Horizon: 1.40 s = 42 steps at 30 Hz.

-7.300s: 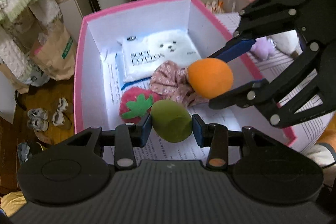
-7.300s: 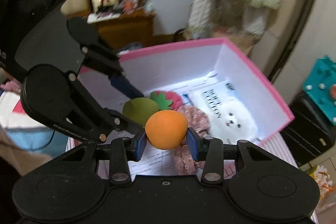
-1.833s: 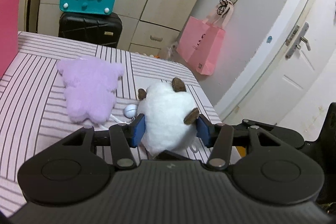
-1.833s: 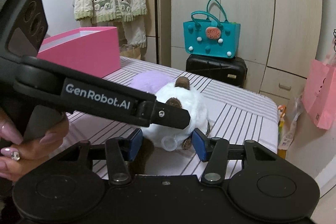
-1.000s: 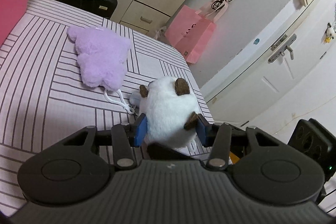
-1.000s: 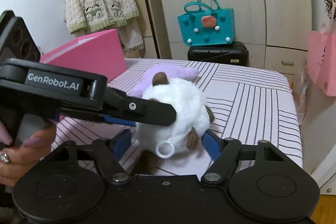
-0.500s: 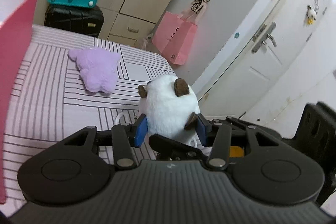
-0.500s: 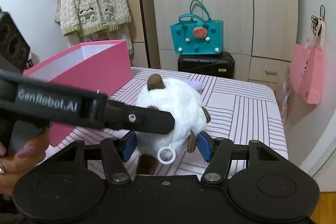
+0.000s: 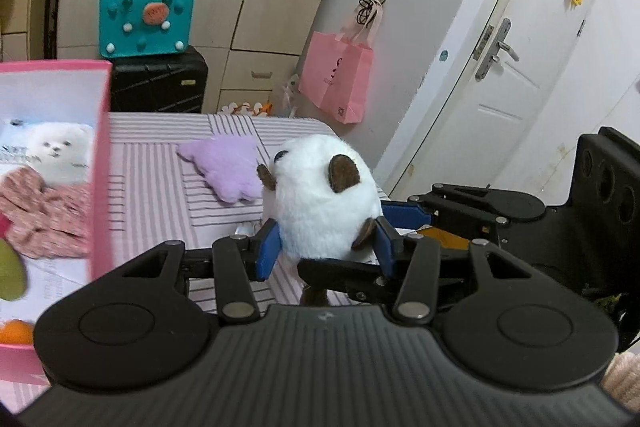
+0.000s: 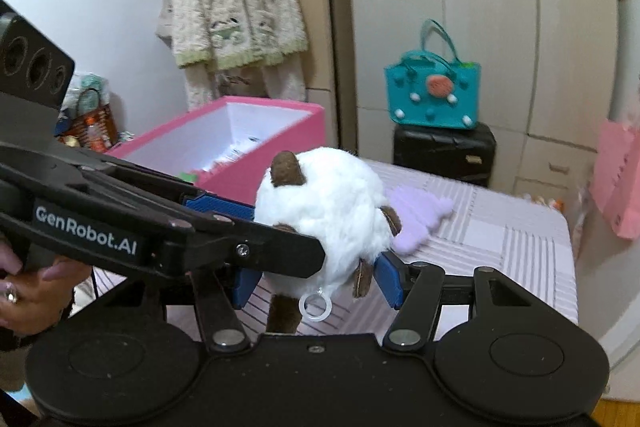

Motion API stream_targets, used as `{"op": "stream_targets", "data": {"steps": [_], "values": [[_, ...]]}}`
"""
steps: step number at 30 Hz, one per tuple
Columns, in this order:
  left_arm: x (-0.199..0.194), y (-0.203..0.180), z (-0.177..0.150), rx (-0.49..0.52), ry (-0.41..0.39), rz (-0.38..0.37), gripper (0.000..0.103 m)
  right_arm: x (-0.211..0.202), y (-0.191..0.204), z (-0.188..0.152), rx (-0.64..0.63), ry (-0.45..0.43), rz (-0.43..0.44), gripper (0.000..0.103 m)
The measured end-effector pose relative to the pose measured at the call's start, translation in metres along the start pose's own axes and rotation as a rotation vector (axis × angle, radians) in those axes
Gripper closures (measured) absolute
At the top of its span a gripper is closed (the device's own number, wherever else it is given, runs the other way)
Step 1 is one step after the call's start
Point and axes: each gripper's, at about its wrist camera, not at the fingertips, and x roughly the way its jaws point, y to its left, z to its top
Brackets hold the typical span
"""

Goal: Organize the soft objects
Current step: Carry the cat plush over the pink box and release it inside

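Both claws grip the same white plush toy (image 9: 324,203), lifted above the striped tabletop (image 9: 160,195). From the left wrist view, the left claw (image 9: 326,247) has its blue pads pressed into the toy's lower sides, closed onto the fur. The right claw (image 10: 316,281) comes in from the other side, its blue pads also squeezing the toy, narrowed to the toy's width. In the right wrist view the left claw (image 10: 236,223) reaches across from the left edge of the picture, with its fingers against the toy's fur. The toy has brown ears and small brown paws, and a clear plastic ring (image 10: 316,305) hangs from its underside.

On the tabletop behind the toy lies a flat purple plush (image 9: 226,167). To the left stands an open pink box (image 9: 100,163), which holds a tissue pack (image 9: 48,147), a pink floral cloth (image 9: 40,211), a green ball (image 9: 10,277) and an orange ball (image 9: 16,331). Farther back, a teal bag (image 9: 146,23) sits on a black suitcase (image 9: 160,83).
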Motion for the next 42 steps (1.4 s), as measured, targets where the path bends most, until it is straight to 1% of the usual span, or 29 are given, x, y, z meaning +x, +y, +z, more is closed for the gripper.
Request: {"op": "stream_targets", "data": {"steps": [7, 12, 15, 19, 24, 27, 29, 31, 36, 40, 42], "values": [[-0.045, 0.012, 0.024, 0.017, -0.033, 0.049, 0.056, 0.000, 0.028, 0.037, -0.085, -0.030, 0.059, 0.038], [-0.079, 0.027, 0.039, 0.010, -0.063, 0.087, 0.055, 0.005, 0.045, 0.065, -0.125, -0.042, 0.128, 0.038], [-0.096, 0.042, 0.044, -0.032, -0.074, 0.109, 0.055, 0.014, 0.055, 0.081, -0.153, -0.033, 0.180, 0.038], [-0.114, 0.066, 0.046, -0.099, -0.108, 0.165, 0.055, 0.036, 0.068, 0.100, -0.186, -0.020, 0.249, 0.038], [-0.123, 0.093, 0.047, -0.139, -0.122, 0.220, 0.055, 0.066, 0.079, 0.114, -0.194, -0.002, 0.310, 0.038], [-0.118, 0.113, 0.046, -0.173, -0.106, 0.243, 0.055, 0.088, 0.082, 0.116, -0.196, 0.027, 0.336, 0.039], [-0.109, 0.127, 0.045, -0.194, -0.076, 0.254, 0.055, 0.103, 0.083, 0.115, -0.204, 0.063, 0.340, 0.040], [-0.099, 0.141, 0.043, -0.225, -0.035, 0.250, 0.055, 0.120, 0.087, 0.111, -0.225, 0.106, 0.328, 0.041], [-0.075, 0.174, 0.035, -0.313, 0.056, 0.178, 0.055, 0.140, 0.090, 0.100, -0.282, 0.188, 0.286, 0.041], [-0.069, 0.184, 0.028, -0.319, 0.106, 0.132, 0.056, 0.147, 0.088, 0.097, -0.291, 0.247, 0.272, 0.041], [-0.071, 0.184, 0.026, -0.290, 0.099, 0.118, 0.056, 0.147, 0.088, 0.096, -0.301, 0.261, 0.267, 0.041]]}}
